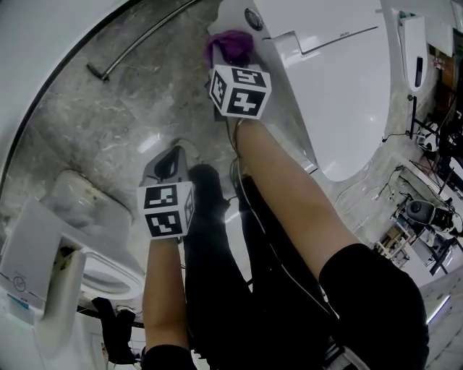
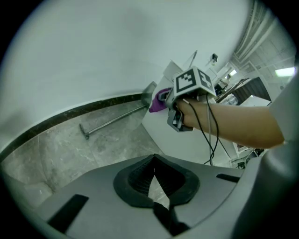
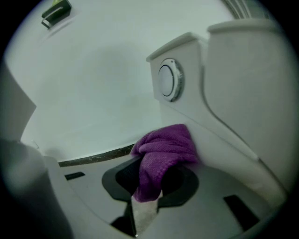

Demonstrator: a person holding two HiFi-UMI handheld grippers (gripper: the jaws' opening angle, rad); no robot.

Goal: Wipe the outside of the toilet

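The white toilet [image 1: 347, 87] fills the upper right of the head view, lid down. My right gripper [image 1: 231, 56] is shut on a purple cloth [image 1: 230, 45] and holds it against the toilet's side near the round flush button [image 1: 253, 18]. In the right gripper view the cloth [image 3: 163, 149] bulges out of the right gripper [image 3: 150, 173] and touches the toilet's wall [image 3: 243, 102] just below the button [image 3: 168, 80]. My left gripper [image 1: 168, 162] hangs lower left over the floor, shut and empty; in its own view the left gripper [image 2: 153, 161] faces the cloth [image 2: 157, 101] from a distance.
A grey marble floor [image 1: 108, 123] meets a curved white wall. A metal rod [image 1: 137, 43] lies along the wall's foot. Another white fixture [image 1: 87, 238] stands at the lower left. A cable runs down my right arm. Equipment and stands [image 1: 427, 209] crowd the right edge.
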